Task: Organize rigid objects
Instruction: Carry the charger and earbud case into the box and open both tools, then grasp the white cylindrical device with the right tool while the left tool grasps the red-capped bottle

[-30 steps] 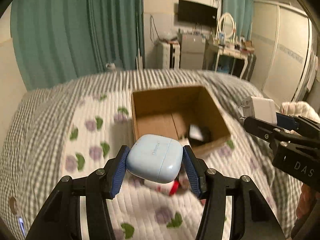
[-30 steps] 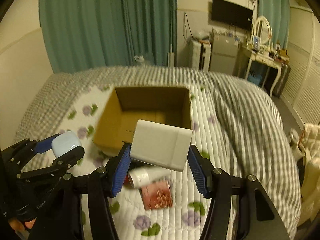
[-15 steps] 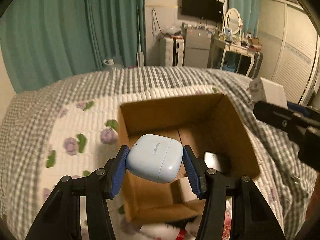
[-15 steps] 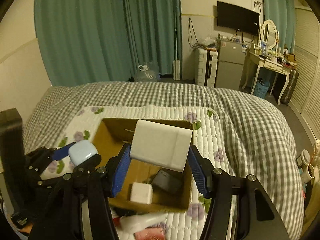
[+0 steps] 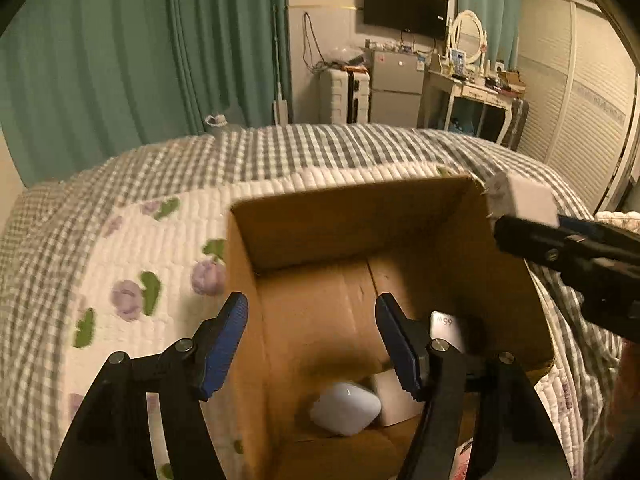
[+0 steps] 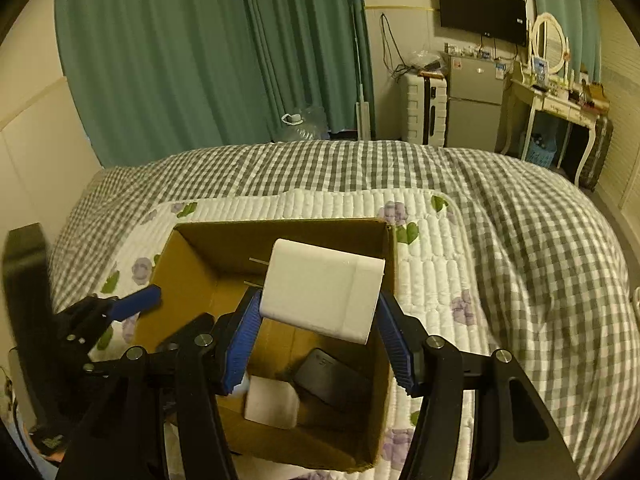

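An open cardboard box [image 5: 344, 216] [image 6: 188, 264] sits on the bed. My left gripper [image 5: 312, 340] is open and empty above the box's near left part. The pale blue earbud case [image 5: 346, 408] lies on the box floor below it. My right gripper [image 6: 320, 340] is shut on a white charger block [image 6: 320, 288] and holds it over the box; the charger block also shows at the right in the left wrist view [image 5: 524, 200]. Inside the box lie a white cube [image 6: 272, 402] and a dark flat device [image 6: 332, 380].
The box stands on a white quilted mat with purple flowers [image 6: 424, 216] over a grey checked bedspread [image 6: 540, 240]. Green curtains [image 6: 200, 60], a small fridge [image 6: 474, 112] and a white dresser [image 6: 560, 108] stand beyond the bed.
My left gripper opened and the earbud case dropped into the box. Both grippers moved forward over the box; the right still holds the charger block.
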The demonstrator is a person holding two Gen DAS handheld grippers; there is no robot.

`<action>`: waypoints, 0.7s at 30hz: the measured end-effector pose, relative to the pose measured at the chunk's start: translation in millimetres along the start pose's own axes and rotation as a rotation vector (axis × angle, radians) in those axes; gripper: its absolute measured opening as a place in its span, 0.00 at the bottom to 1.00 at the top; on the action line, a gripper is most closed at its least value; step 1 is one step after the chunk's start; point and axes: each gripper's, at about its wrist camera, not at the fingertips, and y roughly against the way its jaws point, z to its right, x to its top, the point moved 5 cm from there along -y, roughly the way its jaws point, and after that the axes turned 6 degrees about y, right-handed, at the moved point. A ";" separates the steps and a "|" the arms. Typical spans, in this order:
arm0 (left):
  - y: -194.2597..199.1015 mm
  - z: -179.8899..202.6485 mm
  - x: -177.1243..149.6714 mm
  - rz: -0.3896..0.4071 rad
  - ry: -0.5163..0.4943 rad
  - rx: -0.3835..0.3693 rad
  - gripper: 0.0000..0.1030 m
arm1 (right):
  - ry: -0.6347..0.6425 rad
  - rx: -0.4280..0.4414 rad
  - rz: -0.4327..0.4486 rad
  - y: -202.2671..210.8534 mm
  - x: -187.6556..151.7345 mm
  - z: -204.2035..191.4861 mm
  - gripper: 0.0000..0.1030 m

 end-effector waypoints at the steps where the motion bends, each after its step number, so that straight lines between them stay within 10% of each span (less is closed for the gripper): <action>1: 5.5 -2.7 1.8 0.008 0.000 0.006 0.67 | 0.002 0.006 -0.003 -1.9 1.5 -1.7 0.56; 13: 35.9 -32.6 -13.3 0.018 0.013 0.027 0.67 | 0.061 0.003 -0.079 -51.0 -3.8 -38.5 0.57; 16: 44.2 -41.8 -23.2 0.005 0.033 0.042 0.67 | 0.071 -0.024 -0.060 -40.2 -5.6 -40.0 0.85; 21: 64.6 -54.0 -39.5 0.000 0.072 0.056 0.71 | 0.048 -0.086 -0.034 8.8 -7.9 -32.0 0.86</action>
